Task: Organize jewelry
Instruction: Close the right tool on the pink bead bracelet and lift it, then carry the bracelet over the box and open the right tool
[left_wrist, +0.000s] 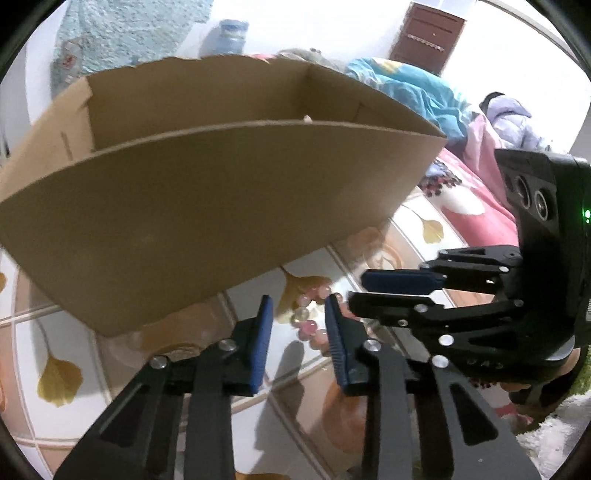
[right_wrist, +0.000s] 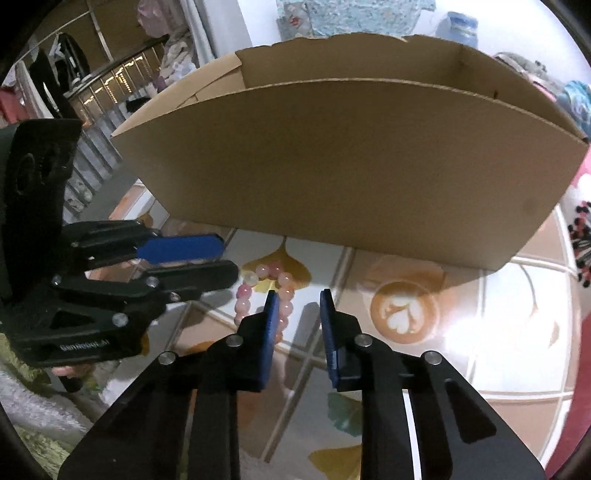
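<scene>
The pink bead bracelet (right_wrist: 264, 295) lies flat on the patterned tabletop (right_wrist: 498, 332), just in front of the cardboard box (right_wrist: 351, 166). My left gripper (left_wrist: 299, 317) straddles one side of the loop and my right gripper (right_wrist: 300, 308) is at the other, both jaws narrowed but w/ a gap showing, so I can't tell if either pad is biting beads yet. Risk as I see it: both tools are crowded on one small loop, so a lift could snag or stretch the cord, or beads could roll out of a partial pinch.

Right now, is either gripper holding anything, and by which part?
Nothing is gripped. The bead bracelet lies on the table; left gripper straddles its side, right gripper beside it, pads apart.
</scene>
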